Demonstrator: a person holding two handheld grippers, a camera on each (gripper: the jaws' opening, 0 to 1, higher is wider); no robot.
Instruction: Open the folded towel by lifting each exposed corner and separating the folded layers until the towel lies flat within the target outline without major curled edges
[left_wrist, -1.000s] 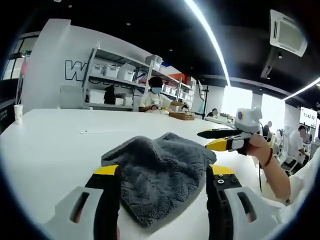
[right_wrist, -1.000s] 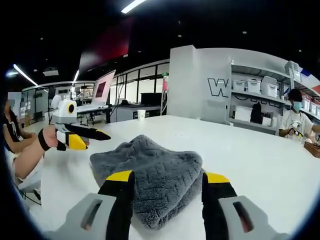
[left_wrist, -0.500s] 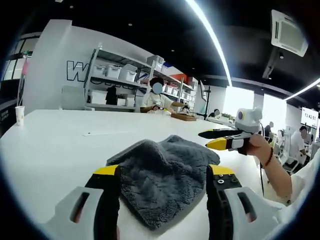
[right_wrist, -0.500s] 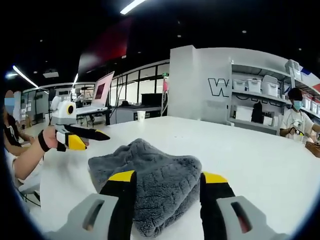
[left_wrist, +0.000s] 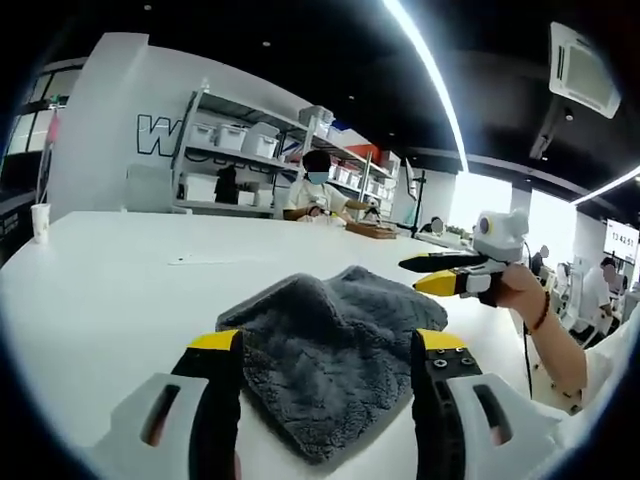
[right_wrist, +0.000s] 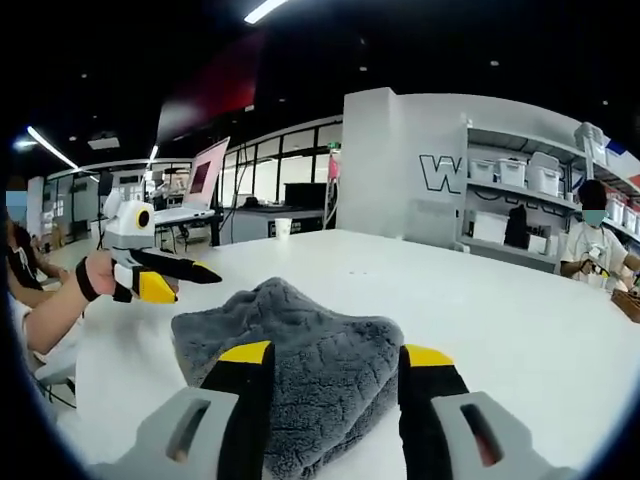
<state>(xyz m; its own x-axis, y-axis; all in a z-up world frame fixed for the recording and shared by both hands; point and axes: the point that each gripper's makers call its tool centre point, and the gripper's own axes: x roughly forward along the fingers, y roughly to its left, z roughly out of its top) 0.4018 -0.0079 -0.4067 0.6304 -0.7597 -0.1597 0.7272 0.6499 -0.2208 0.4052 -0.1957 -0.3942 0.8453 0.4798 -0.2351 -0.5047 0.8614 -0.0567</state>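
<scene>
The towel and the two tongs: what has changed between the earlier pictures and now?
Very little. In each view the towel sits slightly lower and closer between that view's jaws, which fits both cameras easing toward it, not the towel moving. Nothing was taken hold of or let go. The towel stays folded and bunched on the table; the left tongs and right tongs stay open on either side of it.

From low and close over a white table (left_wrist: 100, 260), the folded grey towel (left_wrist: 330, 350) is viewed from opposite sides, each gripper being seen by the other's camera.
</scene>
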